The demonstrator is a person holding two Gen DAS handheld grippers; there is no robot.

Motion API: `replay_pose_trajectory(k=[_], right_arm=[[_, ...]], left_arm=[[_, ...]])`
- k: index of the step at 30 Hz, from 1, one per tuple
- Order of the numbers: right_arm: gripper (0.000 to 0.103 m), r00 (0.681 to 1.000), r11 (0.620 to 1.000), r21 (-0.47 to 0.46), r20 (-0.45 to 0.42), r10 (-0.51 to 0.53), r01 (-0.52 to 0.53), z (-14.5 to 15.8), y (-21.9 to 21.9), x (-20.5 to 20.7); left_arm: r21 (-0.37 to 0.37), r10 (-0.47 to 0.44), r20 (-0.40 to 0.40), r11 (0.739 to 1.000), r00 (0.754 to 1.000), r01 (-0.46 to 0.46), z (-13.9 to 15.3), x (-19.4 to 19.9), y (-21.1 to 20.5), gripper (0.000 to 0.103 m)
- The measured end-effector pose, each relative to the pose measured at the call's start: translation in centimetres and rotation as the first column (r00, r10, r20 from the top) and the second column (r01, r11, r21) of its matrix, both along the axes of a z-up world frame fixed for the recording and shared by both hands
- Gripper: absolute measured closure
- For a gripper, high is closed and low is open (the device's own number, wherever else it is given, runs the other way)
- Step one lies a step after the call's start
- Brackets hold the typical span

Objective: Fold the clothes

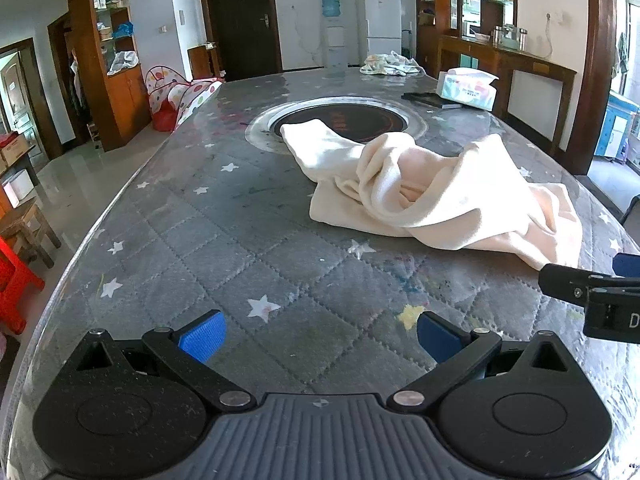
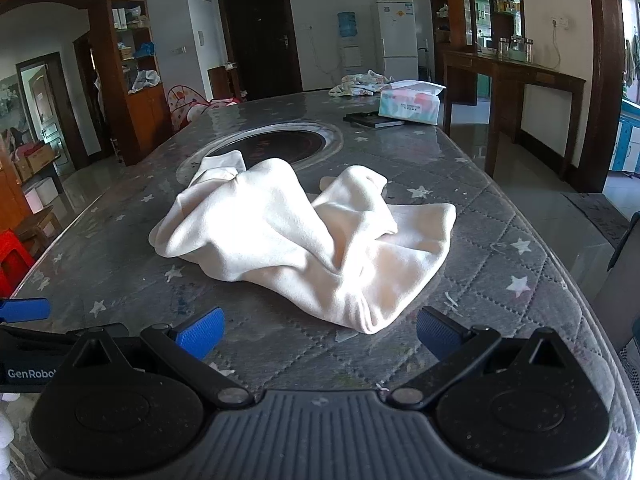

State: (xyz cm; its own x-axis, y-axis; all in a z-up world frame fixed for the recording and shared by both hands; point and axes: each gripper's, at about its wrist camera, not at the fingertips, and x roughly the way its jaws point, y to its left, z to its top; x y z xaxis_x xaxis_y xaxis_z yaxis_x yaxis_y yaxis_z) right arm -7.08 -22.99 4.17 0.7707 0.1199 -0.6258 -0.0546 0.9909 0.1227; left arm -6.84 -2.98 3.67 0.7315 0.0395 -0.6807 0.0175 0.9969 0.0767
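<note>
A cream garment [image 1: 440, 196] lies crumpled in a heap on the grey quilted table cover [image 1: 224, 240], its far end over the round cooktop [image 1: 340, 120]. My left gripper [image 1: 318, 334] is open, low over the table, well short and left of the cloth, nothing between its blue pads. In the right wrist view the same garment [image 2: 304, 240] lies just ahead, its near tip close to my right gripper [image 2: 318, 332], which is open and empty. The right gripper shows at the left view's right edge [image 1: 592, 292]; the left gripper's blue pad [image 2: 24, 309] shows at the right view's left edge.
A tissue box [image 1: 468, 88], a dark flat object [image 1: 430, 100] and a bundle of patterned cloth [image 1: 390, 64] sit at the table's far end. A wooden sideboard [image 2: 516, 80] stands to the right, a red stool [image 1: 16, 280] and wooden stool to the left.
</note>
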Motion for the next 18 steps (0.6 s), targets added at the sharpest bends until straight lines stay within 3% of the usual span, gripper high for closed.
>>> replay_pose_trajectory(k=[18], right_arm=[[0.000, 1.000, 1.000, -0.002, -0.007, 0.013, -0.013, -0.08, 0.49, 0.28]], left_arm=[[0.012, -0.019, -0.017, 1.000, 1.000, 0.019, -0.12, 0.15, -0.54, 0.000]])
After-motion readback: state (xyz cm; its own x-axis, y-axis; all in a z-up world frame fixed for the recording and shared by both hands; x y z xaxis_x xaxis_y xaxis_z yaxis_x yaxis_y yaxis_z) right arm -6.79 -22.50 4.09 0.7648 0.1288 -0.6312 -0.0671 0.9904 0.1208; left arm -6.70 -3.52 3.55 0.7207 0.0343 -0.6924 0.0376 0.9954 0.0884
